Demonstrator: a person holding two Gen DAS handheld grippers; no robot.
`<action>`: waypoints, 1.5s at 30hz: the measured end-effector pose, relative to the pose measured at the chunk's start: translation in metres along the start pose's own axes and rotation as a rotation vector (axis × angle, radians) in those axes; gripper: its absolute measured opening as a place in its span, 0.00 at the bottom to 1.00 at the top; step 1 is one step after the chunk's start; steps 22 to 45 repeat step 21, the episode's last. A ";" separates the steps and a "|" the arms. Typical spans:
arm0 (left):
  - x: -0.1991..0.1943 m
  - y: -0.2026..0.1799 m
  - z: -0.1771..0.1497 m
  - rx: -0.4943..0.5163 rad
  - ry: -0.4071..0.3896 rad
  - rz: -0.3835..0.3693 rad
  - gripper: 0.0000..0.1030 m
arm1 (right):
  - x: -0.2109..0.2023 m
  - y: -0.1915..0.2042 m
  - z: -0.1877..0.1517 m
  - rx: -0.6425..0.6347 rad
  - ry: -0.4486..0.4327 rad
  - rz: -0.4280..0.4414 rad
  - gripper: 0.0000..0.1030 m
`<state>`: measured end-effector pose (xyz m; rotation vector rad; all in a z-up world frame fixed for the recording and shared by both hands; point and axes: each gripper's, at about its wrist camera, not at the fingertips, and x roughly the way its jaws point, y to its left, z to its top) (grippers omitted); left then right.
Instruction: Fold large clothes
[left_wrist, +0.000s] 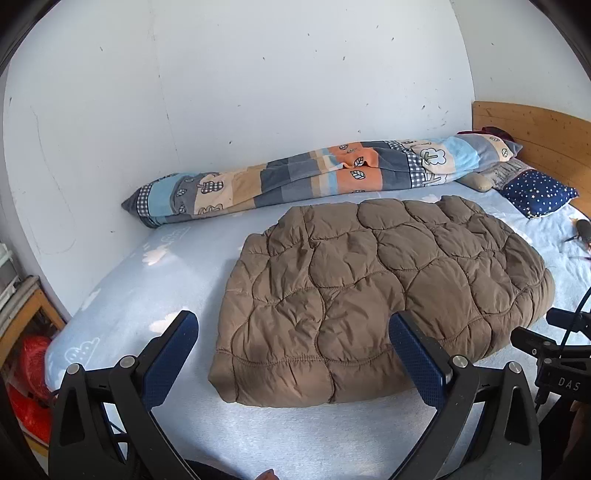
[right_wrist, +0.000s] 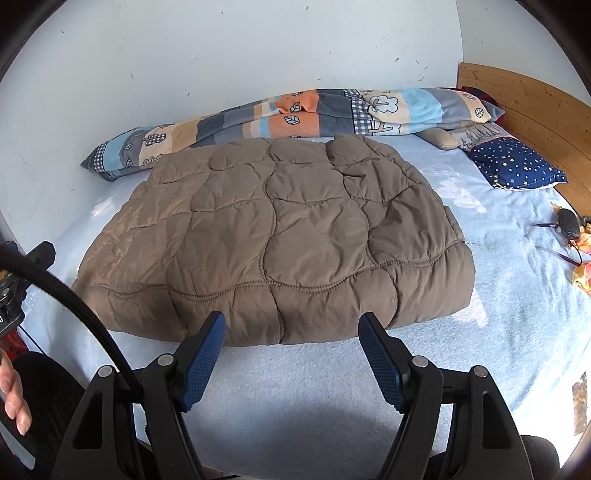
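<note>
A brown quilted padded garment (left_wrist: 376, 291) lies folded into a thick rectangle on the light blue bed sheet (left_wrist: 155, 288). It also shows in the right wrist view (right_wrist: 280, 236). My left gripper (left_wrist: 293, 325) is open and empty, held above the garment's near left corner. My right gripper (right_wrist: 291, 325) is open and empty, just in front of the garment's near edge, not touching it. Part of the right gripper's body shows at the right edge of the left wrist view (left_wrist: 554, 354).
A rolled patchwork blanket (left_wrist: 314, 173) lies along the white wall. A starry navy pillow (right_wrist: 513, 166) sits by the wooden headboard (right_wrist: 524, 110). Glasses and a dark case (right_wrist: 565, 229) lie at the right. Red bags (left_wrist: 29, 384) sit beside the bed's left end.
</note>
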<state>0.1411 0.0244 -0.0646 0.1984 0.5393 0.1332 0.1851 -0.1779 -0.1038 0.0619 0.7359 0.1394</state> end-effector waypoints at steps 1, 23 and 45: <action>-0.003 -0.002 0.000 0.009 -0.014 0.007 1.00 | 0.000 0.001 0.000 -0.005 0.001 -0.001 0.76; 0.020 0.015 -0.011 -0.090 0.137 -0.105 1.00 | 0.004 0.003 -0.001 -0.023 0.008 0.005 0.76; 0.020 0.015 -0.011 -0.090 0.137 -0.105 1.00 | 0.004 0.003 -0.001 -0.023 0.008 0.005 0.76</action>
